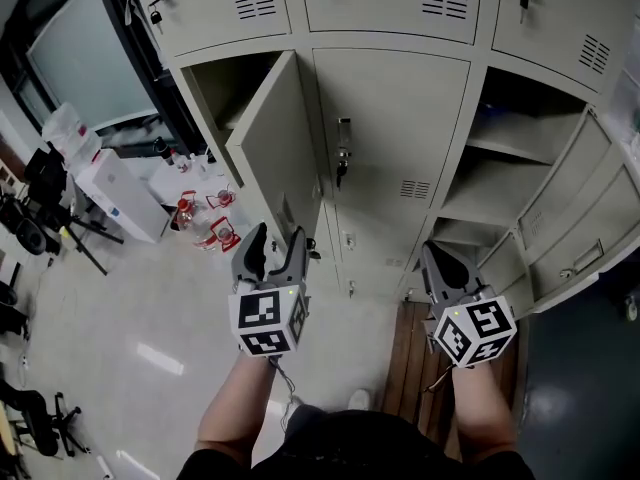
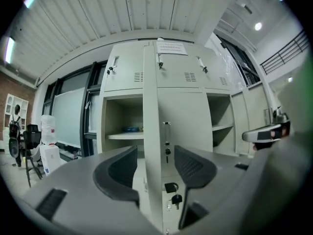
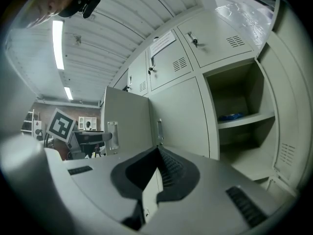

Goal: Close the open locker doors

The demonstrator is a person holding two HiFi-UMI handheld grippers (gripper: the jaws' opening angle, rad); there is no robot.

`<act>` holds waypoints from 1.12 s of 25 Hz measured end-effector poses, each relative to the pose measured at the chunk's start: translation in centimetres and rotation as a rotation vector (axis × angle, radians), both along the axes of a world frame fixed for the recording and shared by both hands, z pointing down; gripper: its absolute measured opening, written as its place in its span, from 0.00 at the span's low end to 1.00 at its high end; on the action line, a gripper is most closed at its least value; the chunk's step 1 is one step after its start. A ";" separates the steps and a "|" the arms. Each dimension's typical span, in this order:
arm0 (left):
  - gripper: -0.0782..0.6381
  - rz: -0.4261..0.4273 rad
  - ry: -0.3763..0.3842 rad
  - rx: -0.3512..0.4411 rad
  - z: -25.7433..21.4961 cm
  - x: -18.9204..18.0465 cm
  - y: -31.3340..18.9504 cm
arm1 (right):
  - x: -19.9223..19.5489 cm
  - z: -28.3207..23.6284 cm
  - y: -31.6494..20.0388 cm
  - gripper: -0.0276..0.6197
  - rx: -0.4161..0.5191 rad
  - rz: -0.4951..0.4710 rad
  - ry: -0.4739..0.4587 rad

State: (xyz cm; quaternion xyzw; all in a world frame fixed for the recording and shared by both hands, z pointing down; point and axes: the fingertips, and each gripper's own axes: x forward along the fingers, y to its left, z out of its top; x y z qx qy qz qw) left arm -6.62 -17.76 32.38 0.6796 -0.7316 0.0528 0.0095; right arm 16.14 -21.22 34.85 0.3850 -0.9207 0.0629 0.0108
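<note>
Now astride the free edge of the pale grey sheet-metal locker door (image 2: 149,106) with the left gripper (image 2: 155,155): spread wide, neither pad pressing, only that thin edge in the gap. Clamped fully together on nothing with the right gripper (image 3: 157,153), pointing level toward the closed middle door (image 3: 178,116) and short of the open right-hand compartment (image 3: 237,102). Outward from there, in the head view: hinged at the left of its bay and swung out roughly square to the cabinet front for that locker door, just beside the left gripper's tips; swung wide off to the right, well apart from the right gripper, for what look like two more open grey metal doors (image 1: 565,183). Probably light and stiff, though thin enough to flex and ring; free on the hinges; smooth paint, so poor for pinching. Best taken not by a grip at all but by a flat push on the outer face near the free edge, far from the hinge, easing off before the frame to avoid a slam and rebound. Worth keeping clear of the small black keys (image 2: 173,192) hanging from the lower locks.
</note>
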 end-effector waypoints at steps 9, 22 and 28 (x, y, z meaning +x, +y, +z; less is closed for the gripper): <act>0.43 -0.031 -0.005 -0.013 0.2 -0.7 -0.8 | 1.5 0.1 -0.5 0.03 -0.007 0.027 -0.011; 0.26 -0.018 -0.002 -0.002 0.0 -2.7 -0.9 | -0.8 -0.4 -0.5 0.03 -0.005 0.050 -0.009; 0.26 0.001 0.022 -0.013 0.1 -4.8 -0.9 | -2.9 -0.5 -0.4 0.03 -0.008 0.048 -0.003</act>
